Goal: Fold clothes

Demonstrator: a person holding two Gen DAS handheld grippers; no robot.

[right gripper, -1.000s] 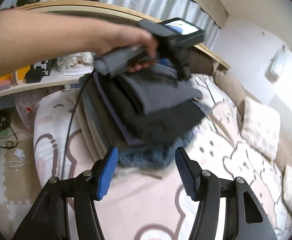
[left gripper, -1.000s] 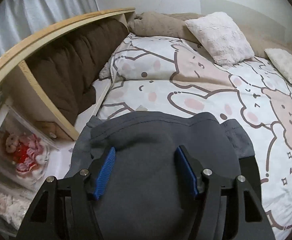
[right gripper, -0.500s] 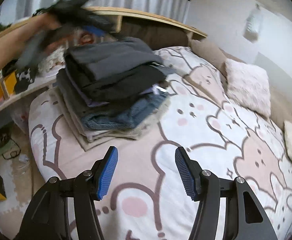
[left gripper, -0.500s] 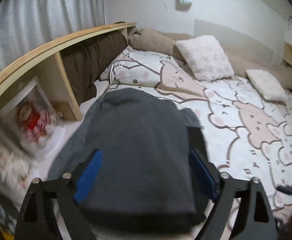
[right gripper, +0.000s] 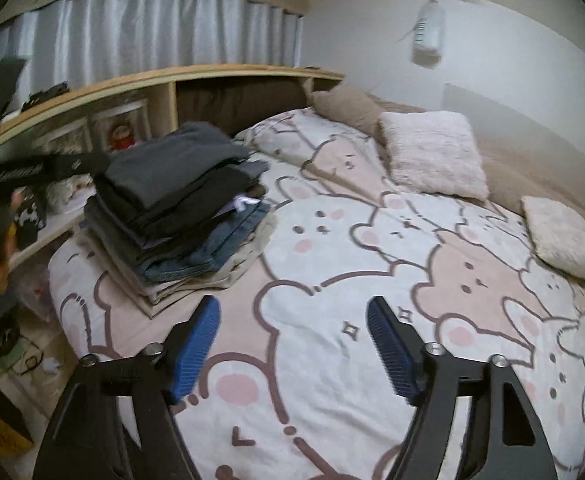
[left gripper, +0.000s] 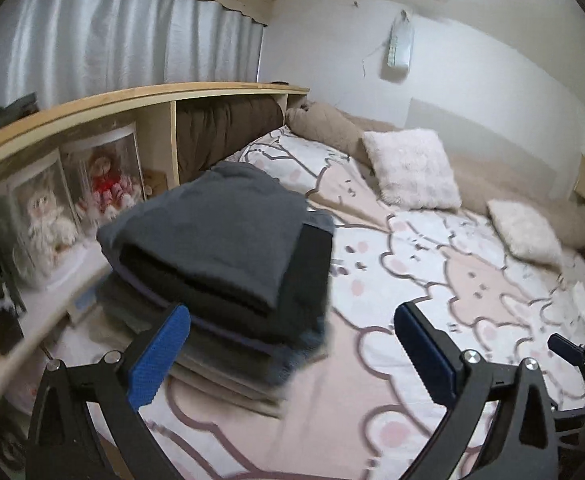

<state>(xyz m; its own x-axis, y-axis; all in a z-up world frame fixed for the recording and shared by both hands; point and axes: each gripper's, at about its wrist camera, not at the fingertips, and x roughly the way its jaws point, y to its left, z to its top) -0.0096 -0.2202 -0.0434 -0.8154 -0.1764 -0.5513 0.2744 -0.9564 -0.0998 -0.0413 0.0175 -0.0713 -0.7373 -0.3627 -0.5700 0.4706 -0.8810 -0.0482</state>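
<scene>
Left gripper [left gripper: 292, 340] nearest, jaws apart, nothing held. Right gripper [right gripper: 292, 344] jaws apart too, empty, over the bed [right gripper: 332, 280]. Just past the left gripper, the stack [left gripper: 220, 256] of folded clothes sits on the bed's near left corner, grey top [right gripper: 172, 160] uppermost, jeans [right gripper: 212, 248] lower down. Left of it, shelf [left gripper: 140, 100] with dolls [left gripper: 104, 184]. Far right, two pillows [right gripper: 432, 152]; curtain [right gripper: 152, 28] far left.

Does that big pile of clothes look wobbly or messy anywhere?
A little. The pile of clothes is not squared up: the layers fan out toward the pillows, a blue denim piece juts from the side, and a small white tag pokes out. Nothing has fallen onto the bedspread.
</scene>
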